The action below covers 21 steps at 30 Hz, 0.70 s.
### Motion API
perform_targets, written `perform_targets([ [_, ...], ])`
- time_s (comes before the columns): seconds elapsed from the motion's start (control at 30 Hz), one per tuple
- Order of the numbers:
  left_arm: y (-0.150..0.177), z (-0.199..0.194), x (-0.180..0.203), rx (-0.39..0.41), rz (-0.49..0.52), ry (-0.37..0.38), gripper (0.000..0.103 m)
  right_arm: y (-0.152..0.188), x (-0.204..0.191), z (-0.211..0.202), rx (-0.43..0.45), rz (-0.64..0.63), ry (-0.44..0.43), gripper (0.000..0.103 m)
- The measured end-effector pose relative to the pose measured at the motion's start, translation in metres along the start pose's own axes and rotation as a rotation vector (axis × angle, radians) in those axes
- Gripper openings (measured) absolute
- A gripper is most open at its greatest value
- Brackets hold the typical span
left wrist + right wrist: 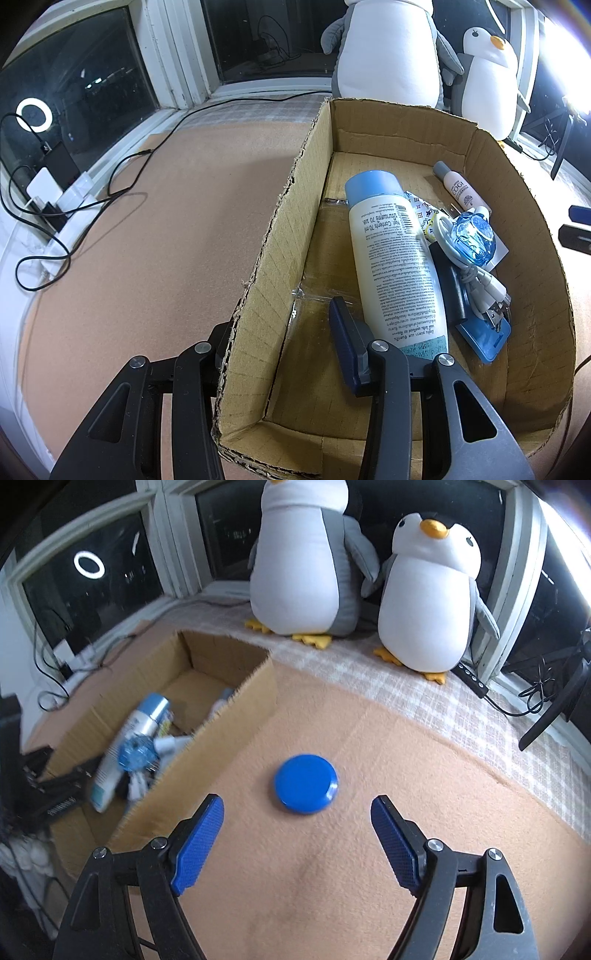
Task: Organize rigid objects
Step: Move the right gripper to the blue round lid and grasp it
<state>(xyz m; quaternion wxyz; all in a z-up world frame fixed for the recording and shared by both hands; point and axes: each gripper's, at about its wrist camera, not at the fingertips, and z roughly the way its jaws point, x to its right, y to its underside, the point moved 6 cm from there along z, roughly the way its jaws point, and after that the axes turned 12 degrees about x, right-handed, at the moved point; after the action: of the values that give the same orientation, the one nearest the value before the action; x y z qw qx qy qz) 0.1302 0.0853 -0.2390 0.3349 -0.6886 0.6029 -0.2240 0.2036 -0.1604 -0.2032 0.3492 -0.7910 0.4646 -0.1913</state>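
Note:
A cardboard box (517,206) holds a white bottle with a blue cap (395,258), a small pink bottle (460,186), a clear blue round thing (474,238), a white cable (484,284) and a blue flat case (487,336). My left gripper (284,332) straddles the box's left wall (280,236), one finger inside, one hidden outside; I cannot tell if it pinches the wall. A blue round disc (306,783) lies on the tan mat right of the box (221,734). My right gripper (297,808) is open and empty just short of the disc.
Two plush penguins (303,561) (428,602) stand at the back by the window. Black cables (122,177) and a white power strip (70,210) lie at the left edge. A black stand (554,709) and cables sit at the far right.

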Motion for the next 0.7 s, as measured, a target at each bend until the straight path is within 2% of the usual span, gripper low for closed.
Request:
perform_targets([
  [0.6,0.0,0.0,0.0,-0.001,-0.001,0.0,0.042,0.002,0.004,0.046,-0.068,0.007,0.025,0.078],
  [0.7,0.0,0.0,0.0,0.0,-0.001,0.0,0.042,0.003,0.003,0.052,-0.08,0.001,0.029,0.075],
])
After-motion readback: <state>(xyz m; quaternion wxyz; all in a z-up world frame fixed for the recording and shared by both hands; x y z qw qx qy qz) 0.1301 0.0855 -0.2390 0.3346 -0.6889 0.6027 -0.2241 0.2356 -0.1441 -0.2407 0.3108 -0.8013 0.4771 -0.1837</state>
